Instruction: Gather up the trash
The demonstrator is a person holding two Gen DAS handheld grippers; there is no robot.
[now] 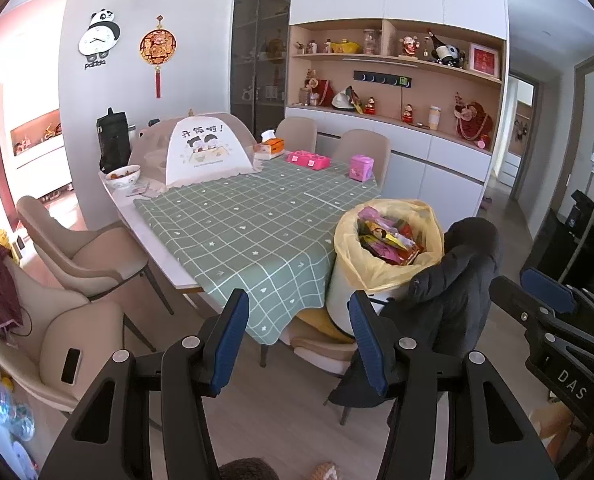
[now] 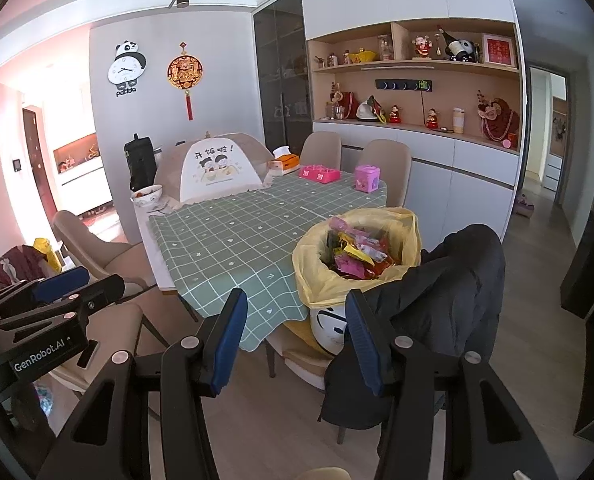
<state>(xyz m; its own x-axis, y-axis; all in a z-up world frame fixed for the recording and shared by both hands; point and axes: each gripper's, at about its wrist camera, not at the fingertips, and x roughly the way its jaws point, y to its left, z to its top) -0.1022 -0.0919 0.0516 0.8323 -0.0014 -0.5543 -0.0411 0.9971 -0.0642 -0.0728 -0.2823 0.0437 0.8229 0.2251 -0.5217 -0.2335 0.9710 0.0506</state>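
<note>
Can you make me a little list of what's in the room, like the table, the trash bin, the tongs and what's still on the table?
table: covered by a green checked tablecloth
trash bin: white bin with a yellow bag, on a chair at the table's near corner
in the bin: colourful wrappers
left tongs: open, holding nothing
right tongs: open, holding nothing
on the table: food cover, bowl, tissue box, pink boxes
nearby: dark jacket draped over a chair
</note>
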